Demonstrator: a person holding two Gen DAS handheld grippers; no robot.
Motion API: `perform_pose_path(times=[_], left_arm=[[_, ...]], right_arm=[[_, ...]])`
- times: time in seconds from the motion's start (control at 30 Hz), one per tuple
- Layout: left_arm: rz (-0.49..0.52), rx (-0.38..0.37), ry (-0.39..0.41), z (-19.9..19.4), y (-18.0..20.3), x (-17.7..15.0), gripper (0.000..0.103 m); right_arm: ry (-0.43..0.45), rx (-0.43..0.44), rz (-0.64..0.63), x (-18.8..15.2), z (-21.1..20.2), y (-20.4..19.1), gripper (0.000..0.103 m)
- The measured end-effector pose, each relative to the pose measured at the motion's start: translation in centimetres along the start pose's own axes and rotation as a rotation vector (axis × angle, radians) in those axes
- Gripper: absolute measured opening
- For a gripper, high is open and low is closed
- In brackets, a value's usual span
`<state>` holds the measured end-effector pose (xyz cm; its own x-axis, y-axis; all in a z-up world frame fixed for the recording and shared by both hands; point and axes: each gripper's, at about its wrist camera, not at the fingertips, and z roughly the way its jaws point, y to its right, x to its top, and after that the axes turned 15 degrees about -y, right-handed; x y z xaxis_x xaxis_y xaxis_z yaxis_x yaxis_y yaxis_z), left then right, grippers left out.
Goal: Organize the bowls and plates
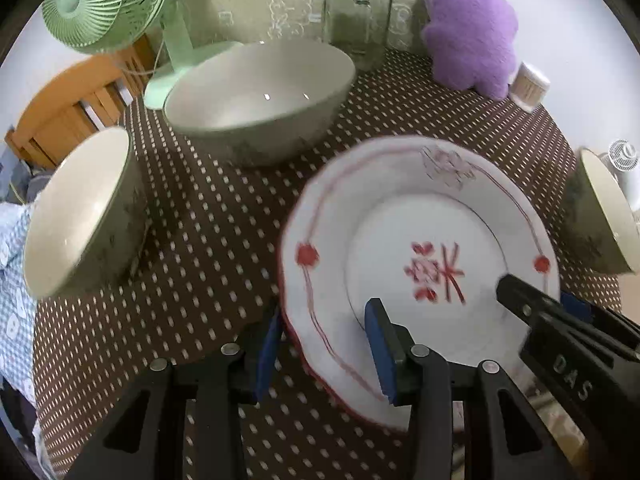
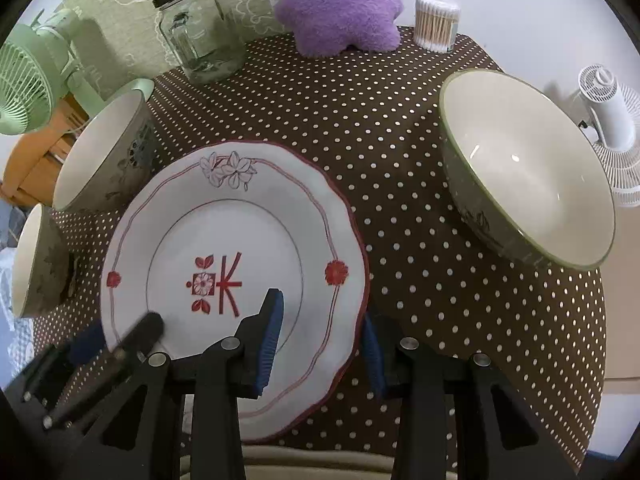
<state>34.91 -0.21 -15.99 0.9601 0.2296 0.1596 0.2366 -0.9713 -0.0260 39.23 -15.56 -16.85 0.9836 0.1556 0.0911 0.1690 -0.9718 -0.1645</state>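
The plate [image 2: 240, 240], white with a scalloped red rim and red motifs, lies at the near edge of the bench [image 2: 400, 220], which is covered in brown cloth with white dots. Both grippers straddle its rim from opposite sides: the left gripper [image 1: 326, 356] has 1 blue pad over the plate's inside and the other outside the rim, and the right gripper [image 2: 320, 340] sits the same way on the opposite edge. Each pair of jaws stands narrow around the rim, but whether the pads actually press on the porcelain cannot be made out, since the outer pad of each is half hidden behind the plate's edge. The left wrist view is smeared by blur, so the plate's pattern and rim read poorly there. 3 bowls stand around the plate: a large bowl [image 1: 260, 100] behind it, a left bowl [image 1: 80, 216] near the bench's edge, and a right bowl [image 2: 528, 168], which the left view cuts off at its border. At the back stand a glass jar [image 2: 200, 40], a purple plush toy [image 2: 340, 8], a tub of cotton swabs [image 2: 436, 22] and a green fan [image 1: 108, 4].
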Motion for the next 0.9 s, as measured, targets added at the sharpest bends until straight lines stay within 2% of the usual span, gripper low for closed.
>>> perform_pose_path(times=[0.33, 0.57, 0.73, 0.9], left_arm=[[0.025, -0.015, 0.052, 0.9, 0.0, 2.6, 0.046], [0.037, -0.01, 0.052, 0.6, 0.2, 2.4, 0.046], [0.009, -0.052, 0.045, -0.2, -0.5, 2.3, 0.046], [-0.005, -0.057, 0.057, -1.3, -0.7, 2.0, 0.046]], right_arm=[[0.022, -0.012, 0.0, 2.4, 0.9, 0.0, 0.041], [0.033, -0.021, -0.003, 2.5, 0.7, -0.4, 0.041], [0.059, -0.022, -0.018, 2.1, -0.4, -0.7, 0.041], [0.078, 0.001, -0.01, 1.7, -1.7, -0.8, 0.041]])
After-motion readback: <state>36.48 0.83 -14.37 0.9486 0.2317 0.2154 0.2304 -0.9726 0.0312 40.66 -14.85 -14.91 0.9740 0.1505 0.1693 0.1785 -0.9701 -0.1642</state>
